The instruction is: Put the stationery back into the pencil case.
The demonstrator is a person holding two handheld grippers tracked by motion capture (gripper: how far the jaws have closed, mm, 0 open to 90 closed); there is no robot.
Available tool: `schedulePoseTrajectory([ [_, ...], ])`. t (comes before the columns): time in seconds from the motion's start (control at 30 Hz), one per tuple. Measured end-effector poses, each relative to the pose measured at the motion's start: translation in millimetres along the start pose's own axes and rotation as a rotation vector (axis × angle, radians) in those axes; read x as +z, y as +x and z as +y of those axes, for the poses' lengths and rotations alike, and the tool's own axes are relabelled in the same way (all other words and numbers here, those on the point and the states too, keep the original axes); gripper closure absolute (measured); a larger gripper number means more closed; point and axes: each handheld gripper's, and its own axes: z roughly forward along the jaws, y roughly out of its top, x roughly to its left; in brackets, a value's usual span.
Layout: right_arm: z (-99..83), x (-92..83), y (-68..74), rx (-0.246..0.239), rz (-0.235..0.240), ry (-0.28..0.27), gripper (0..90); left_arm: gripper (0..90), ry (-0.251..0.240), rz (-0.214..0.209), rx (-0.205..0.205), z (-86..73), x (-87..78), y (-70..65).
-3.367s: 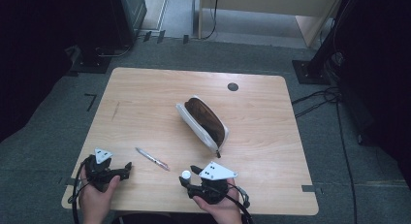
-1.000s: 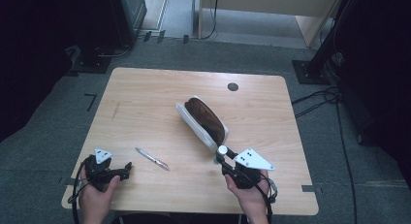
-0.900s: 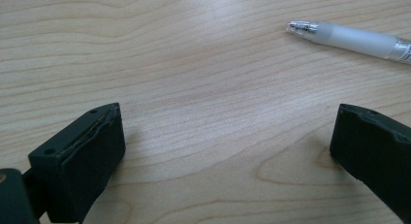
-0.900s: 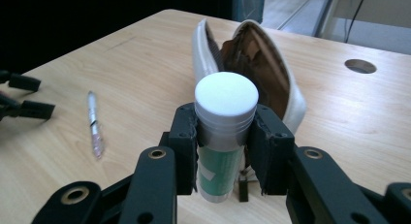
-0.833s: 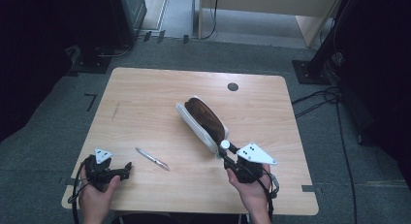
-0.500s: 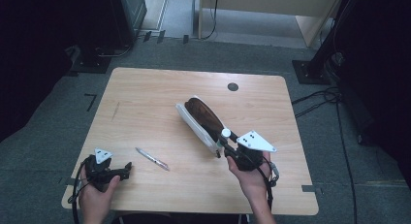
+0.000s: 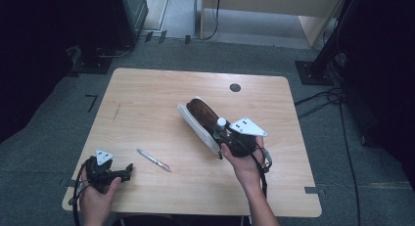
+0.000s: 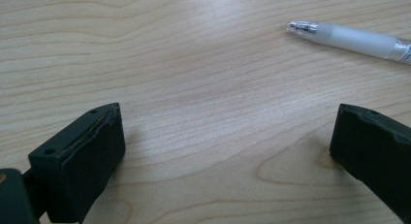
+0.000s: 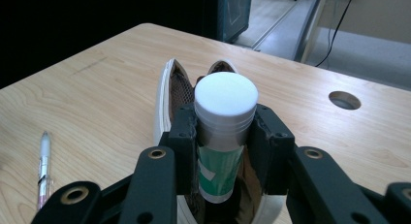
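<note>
Gripping a white-capped tube with a green label (image 9: pixel 224 136) upright between both pads: right claw (image 7: pixel 222 133), held by the right hand (image 7: pixel 244 160) right of centre on the counter (image 7: pixel 147 94). Tube cap (image 7: pixel 221 122) poking up at the claw's far-left tip, directly over the near end of the open pencil case (image 7: pixel 198 113). Case lying slantwise mid-counter, white outside, dark brown lining showing, mouth spread; in the right gripper view, both case flaps rising just behind and below the tube, bottom of the tube over the opening, contact with the lining not clear. Grey three-cornered plate (image 7: pixel 248 127) sitting on top of the right claw, cable trailing down past the wrist. Resting at the near left corner in the left hand (image 7: pixel 95 196): left claw (image 7: pixel 128 168), jaws wide apart and empty, bare wood between them in the left gripper view. Lying just right of the left claw, well apart from the case: clear-barrelled pen (image 7: pixel 153 160), tip seen beyond the jaws (image 8: pixel 349 37). Far right of the counter, a dark round grommet hole (image 7: pixel 235 87).
</note>
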Motion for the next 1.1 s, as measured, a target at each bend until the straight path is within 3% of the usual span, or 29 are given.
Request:
schedulePoseTrajectory([
  [0.37, -1.9, 32.2, -0.3, 0.015, 0.003, 0.069, 65.2, 0.0, 0.000, 0.000, 0.000, 0.0, 0.0, 0.0],
  [0.6, 2.0, 41.2, -1.9, 0.047, 0.009, 0.058, 62.6, 0.0, 0.000, 0.000, 0.001, 0.0, 0.0, 0.0],
  [0.87, 13.6, 42.3, 0.1, 0.040, 0.014, 0.032, 65.6, 0.0, 0.000, 0.000, 0.000, 0.1, 0.1, -0.2],
  [1.1, 15.4, 33.2, 14.1, 0.016, 0.048, 0.005, 65.6, 0.0, -0.001, 0.001, -0.001, 0.1, 0.3, -0.3],
])
